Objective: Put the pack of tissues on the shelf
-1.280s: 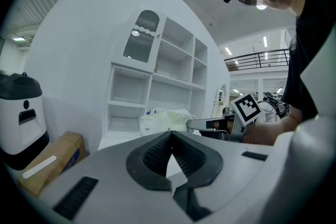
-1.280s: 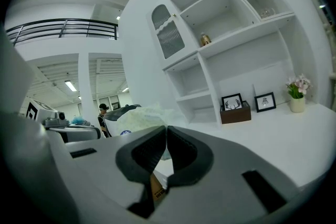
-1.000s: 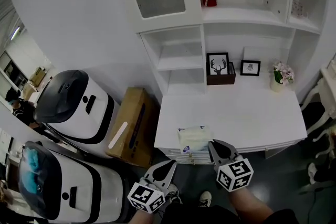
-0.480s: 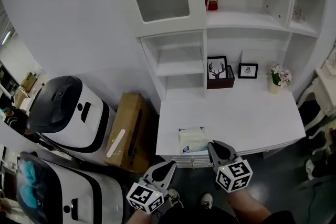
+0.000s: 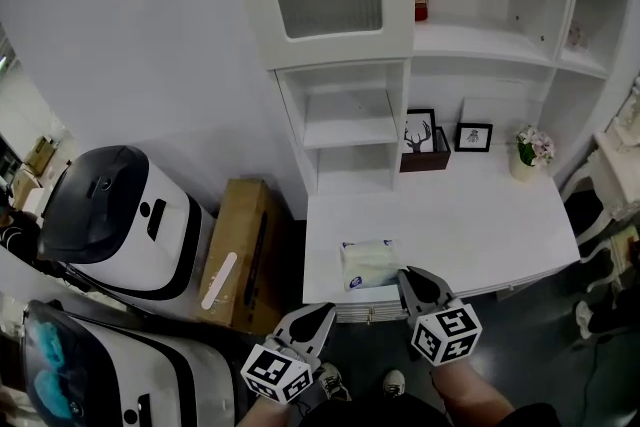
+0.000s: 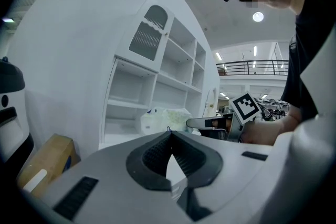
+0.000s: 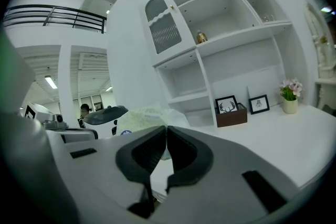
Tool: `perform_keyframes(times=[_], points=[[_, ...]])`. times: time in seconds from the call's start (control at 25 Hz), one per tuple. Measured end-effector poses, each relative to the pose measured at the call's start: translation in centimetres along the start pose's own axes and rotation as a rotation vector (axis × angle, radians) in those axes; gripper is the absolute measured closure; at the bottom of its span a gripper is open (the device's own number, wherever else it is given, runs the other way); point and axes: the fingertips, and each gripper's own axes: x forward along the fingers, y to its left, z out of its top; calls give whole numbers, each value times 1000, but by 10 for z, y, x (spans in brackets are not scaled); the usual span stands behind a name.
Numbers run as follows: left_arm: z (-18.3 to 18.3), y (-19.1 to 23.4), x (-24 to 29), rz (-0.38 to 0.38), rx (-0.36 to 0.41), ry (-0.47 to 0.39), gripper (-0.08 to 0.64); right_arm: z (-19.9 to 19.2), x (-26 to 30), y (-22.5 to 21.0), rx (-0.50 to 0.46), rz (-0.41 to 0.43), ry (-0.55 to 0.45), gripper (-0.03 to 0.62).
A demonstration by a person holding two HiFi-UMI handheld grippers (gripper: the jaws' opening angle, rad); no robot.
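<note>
White desk bears the tissue pack, print illegible; left tongs, right tongs closed.

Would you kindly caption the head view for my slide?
Shut left gripper and shut right gripper poised near the tissue pack on the desk.

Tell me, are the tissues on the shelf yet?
Not yet. The tissue pack lies on the desk, near its front edge. The left gripper and right gripper are shut and empty, the right one beside the pack. Grabbing and lifting it to the shelf remain.
</note>
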Motion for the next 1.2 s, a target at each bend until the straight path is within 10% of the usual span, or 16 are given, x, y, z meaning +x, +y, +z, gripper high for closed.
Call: perform_keyframes(times=[1.2], points=[[7,85,-24,-180,7,5,557,6,46,43,3,-198,-53,583]])
